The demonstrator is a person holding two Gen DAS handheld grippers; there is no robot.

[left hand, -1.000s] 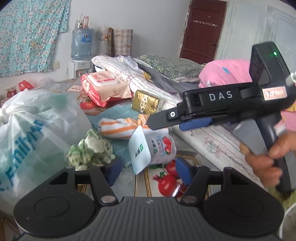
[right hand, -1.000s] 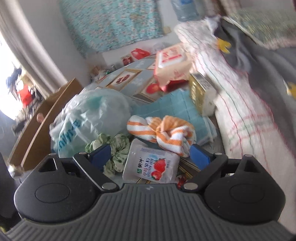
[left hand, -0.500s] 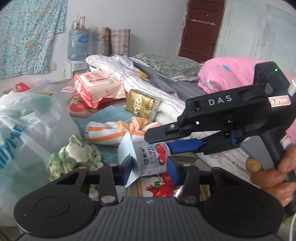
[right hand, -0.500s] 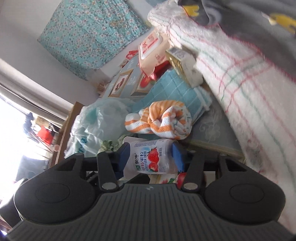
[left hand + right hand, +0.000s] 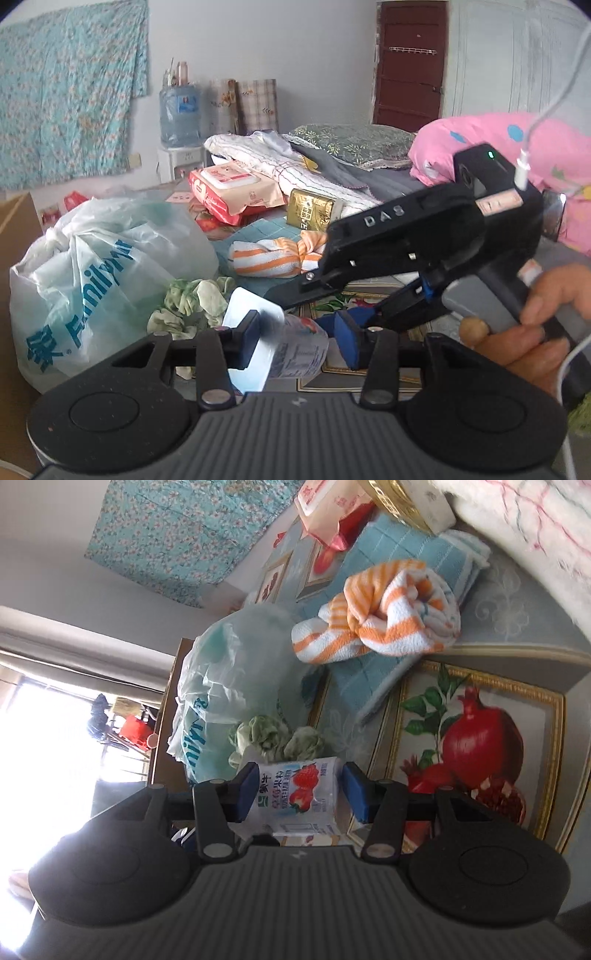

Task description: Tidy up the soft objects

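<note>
Both grippers had closed in on the strawberry milk pouch (image 5: pixel 301 794) over the last second, where earlier it had lain on the surface in front of them with the jaws spread wide around it. The left gripper (image 5: pixel 297 341) now had the pouch between its blue pads, one pad against the white end flap, the other beside the printed body; contact on that second side could not be told. The right gripper (image 5: pixel 301 792) had rolled steeply, so its view showed the surface tipped on its side, and its jaws had narrowed to bracket the pouch; the left pad touched the printed face, while a thin gap seemed to remain at the right pad. In the left wrist view its lower blue finger reached in just beside the left gripper's right pad, with a hand (image 5: pixel 532 332) squeezing the handle.

The pouch sat near the front edge of the surface, just beside the green-and-white crumpled cloth (image 5: pixel 192 301) and the tied plastic bag (image 5: pixel 99 266), with the orange-striped towel (image 5: pixel 384 616) farther in on the teal cloth (image 5: pixel 402 554). Judging from this, a two-handed pickup or handover of the pouch was under way; the squashy pack could buckle or slip if squeezed unevenly.
</note>
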